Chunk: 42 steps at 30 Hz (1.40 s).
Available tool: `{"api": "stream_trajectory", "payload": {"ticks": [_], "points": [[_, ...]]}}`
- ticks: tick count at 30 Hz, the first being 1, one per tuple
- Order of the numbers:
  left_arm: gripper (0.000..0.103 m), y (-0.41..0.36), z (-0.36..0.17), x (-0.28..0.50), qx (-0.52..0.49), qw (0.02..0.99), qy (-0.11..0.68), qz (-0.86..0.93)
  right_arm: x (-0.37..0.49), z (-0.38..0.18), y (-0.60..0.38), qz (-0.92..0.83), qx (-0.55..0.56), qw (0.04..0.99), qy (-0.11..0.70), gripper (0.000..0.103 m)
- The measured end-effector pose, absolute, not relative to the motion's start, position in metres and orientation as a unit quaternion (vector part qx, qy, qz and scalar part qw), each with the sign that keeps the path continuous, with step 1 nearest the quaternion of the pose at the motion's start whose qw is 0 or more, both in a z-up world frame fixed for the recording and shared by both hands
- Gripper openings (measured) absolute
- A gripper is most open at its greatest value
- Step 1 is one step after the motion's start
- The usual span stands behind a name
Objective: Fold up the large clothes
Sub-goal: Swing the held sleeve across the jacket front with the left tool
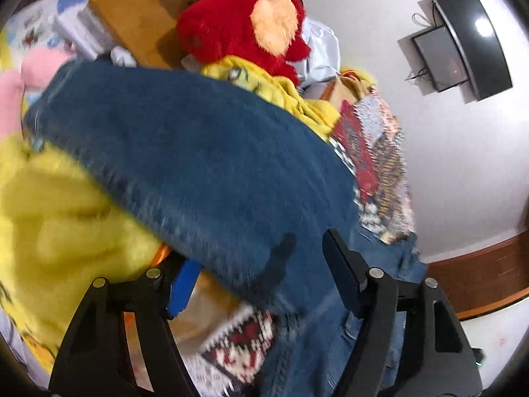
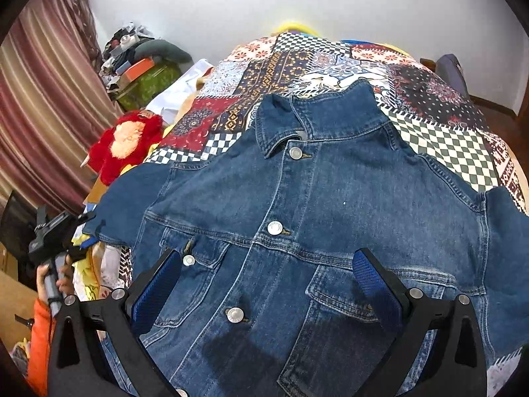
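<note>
A blue denim jacket (image 2: 330,205) lies front up and buttoned on a patchwork quilt (image 2: 439,132), collar at the far end. My right gripper (image 2: 264,281) hovers open just above its chest pockets, with nothing between the blue pads. The jacket's left sleeve (image 2: 122,205) reaches past the bed's edge to my left gripper (image 2: 82,231), which a hand (image 2: 54,281) holds. In the left wrist view that sleeve (image 1: 205,152), blurred, runs between the fingers of the left gripper (image 1: 264,274). The jaws stand well apart around it, and I see no pad pressing the cloth.
A red plush toy (image 2: 125,142) and a yellow blanket (image 1: 49,215) lie beside the bed on the left. Behind them are a cardboard box (image 1: 139,16) and a heap of clutter (image 2: 142,66). A striped curtain (image 2: 39,115) hangs at far left. A screen (image 1: 472,43) is on the wall.
</note>
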<state>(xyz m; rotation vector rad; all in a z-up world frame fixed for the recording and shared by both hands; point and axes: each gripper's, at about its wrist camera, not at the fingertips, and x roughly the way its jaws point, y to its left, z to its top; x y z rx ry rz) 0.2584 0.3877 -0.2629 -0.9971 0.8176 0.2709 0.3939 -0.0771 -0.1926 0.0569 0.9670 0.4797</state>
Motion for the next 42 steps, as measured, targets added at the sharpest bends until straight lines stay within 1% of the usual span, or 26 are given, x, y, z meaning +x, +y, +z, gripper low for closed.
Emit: {"api": "stream_trajectory", "payload": {"ticks": [1,2,3,4,5,6,7,14,18,20,22,25,27,29,31,32,33,34,35,40,42], "points": [[0.069,0.385,-0.261,0.265,-0.444,0.796,0.387,0.139,0.394,-0.192,-0.078,0.228,0.027,0.858,0.460,0.103],[0.063,0.377,-0.256,0.273,-0.408,0.805,0.400,0.163,0.393,-0.190,-0.080,0.227,0.027,0.859,0.459,0.103],[0.054,0.373,-0.253,0.277,-0.383,0.809,0.408,0.178,0.393,-0.190,-0.082,0.225,0.027,0.859,0.459,0.103],[0.049,0.365,-0.248,0.280,-0.346,0.816,0.418,0.196,0.394,-0.189,-0.084,0.224,0.026,0.859,0.459,0.103],[0.036,0.355,-0.242,0.283,-0.306,0.827,0.422,0.210,0.394,-0.189,-0.085,0.222,0.026,0.860,0.460,0.103],[0.018,0.348,-0.235,0.284,-0.272,0.837,0.422,0.218,0.394,-0.188,-0.087,0.219,0.025,0.860,0.461,0.103],[0.014,0.340,-0.226,0.286,-0.239,0.846,0.421,0.223,0.394,-0.188,-0.090,0.217,0.025,0.860,0.461,0.103],[0.009,0.281,-0.147,0.297,-0.135,0.908,0.359,0.167,0.389,-0.184,-0.106,0.208,0.030,0.861,0.463,0.103],[0.009,0.230,-0.123,0.311,-0.091,0.929,0.342,0.106,0.384,-0.178,-0.112,0.212,0.036,0.864,0.456,0.103],[0.009,0.204,-0.129,0.325,-0.083,0.927,0.359,0.069,0.380,-0.174,-0.115,0.214,0.038,0.865,0.452,0.103],[0.009,0.184,-0.148,0.339,-0.093,0.914,0.395,0.034,0.376,-0.170,-0.117,0.216,0.038,0.866,0.449,0.103],[0.009,0.160,-0.198,0.357,-0.126,0.874,0.469,-0.023,0.367,-0.163,-0.125,0.215,0.034,0.871,0.440,0.103],[0.009,0.147,-0.227,0.359,-0.133,0.851,0.506,-0.037,0.363,-0.160,-0.132,0.211,0.031,0.874,0.436,0.103],[0.010,0.141,-0.250,0.358,-0.140,0.831,0.536,-0.042,0.360,-0.159,-0.138,0.207,0.029,0.876,0.434,0.103],[0.018,0.138,-0.258,0.350,-0.154,0.830,0.534,-0.038,0.357,-0.158,-0.146,0.201,0.029,0.879,0.432,0.103],[0.033,0.142,-0.258,0.348,-0.163,0.827,0.537,-0.035,0.357,-0.158,-0.149,0.199,0.030,0.880,0.431,0.103],[0.055,0.146,-0.258,0.345,-0.169,0.818,0.549,-0.026,0.355,-0.158,-0.154,0.195,0.031,0.881,0.430,0.103],[0.062,0.148,-0.257,0.343,-0.171,0.816,0.552,-0.020,0.355,-0.158,-0.157,0.192,0.033,0.881,0.430,0.103],[0.065,0.152,-0.252,0.337,-0.175,0.819,0.547,-0.017,0.355,-0.159,-0.160,0.190,0.036,0.882,0.431,0.103],[0.067,0.178,-0.231,0.306,-0.176,0.830,0.530,-0.005,0.355,-0.159,-0.167,0.186,0.052,0.882,0.431,0.103],[0.073,0.195,-0.224,0.293,-0.195,0.835,0.515,0.007,0.356,-0.159,-0.165,0.187,0.054,0.882,0.429,0.103]]}}
